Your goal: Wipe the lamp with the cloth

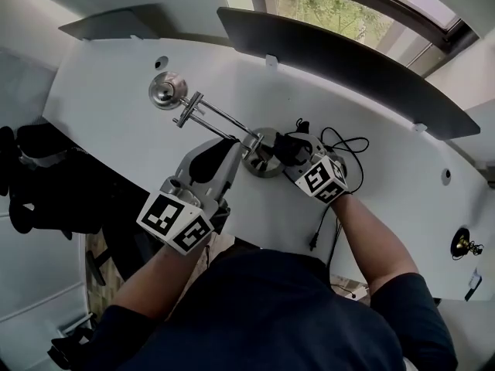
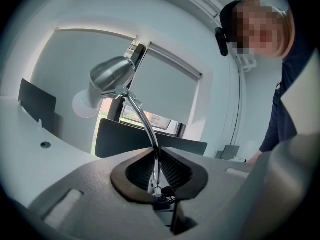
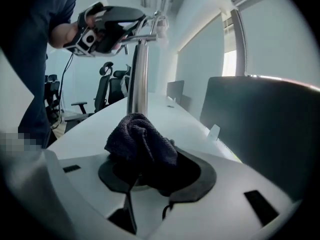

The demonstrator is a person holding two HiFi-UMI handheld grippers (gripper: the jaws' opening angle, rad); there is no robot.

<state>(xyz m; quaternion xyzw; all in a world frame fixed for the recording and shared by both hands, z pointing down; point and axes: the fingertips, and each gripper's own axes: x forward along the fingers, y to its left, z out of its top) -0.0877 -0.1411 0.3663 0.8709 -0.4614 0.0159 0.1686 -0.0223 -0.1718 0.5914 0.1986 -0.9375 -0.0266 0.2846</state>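
Note:
A chrome desk lamp stands on the white desk [image 1: 108,107]. Its head [image 1: 167,91] hangs at the far left, and thin rods run to the round base [image 1: 265,161] at the middle. My left gripper [image 1: 236,147] is shut on the lamp's arm [image 2: 146,129] just above the base; the rods pass between its pads [image 2: 172,173]. Right of the base, my right gripper [image 1: 288,149] is shut on a dark crumpled cloth [image 3: 142,141]. The cloth sits close against the lamp's upright post [image 3: 137,79]; I cannot tell whether it touches.
A dark partition panel [image 1: 348,64] runs along the desk's far edge under a window. A black cable [image 1: 340,141] loops on the desk just right of the base. A small metal object [image 1: 462,244] sits at the far right. Office chairs [image 3: 107,84] stand beyond the desk.

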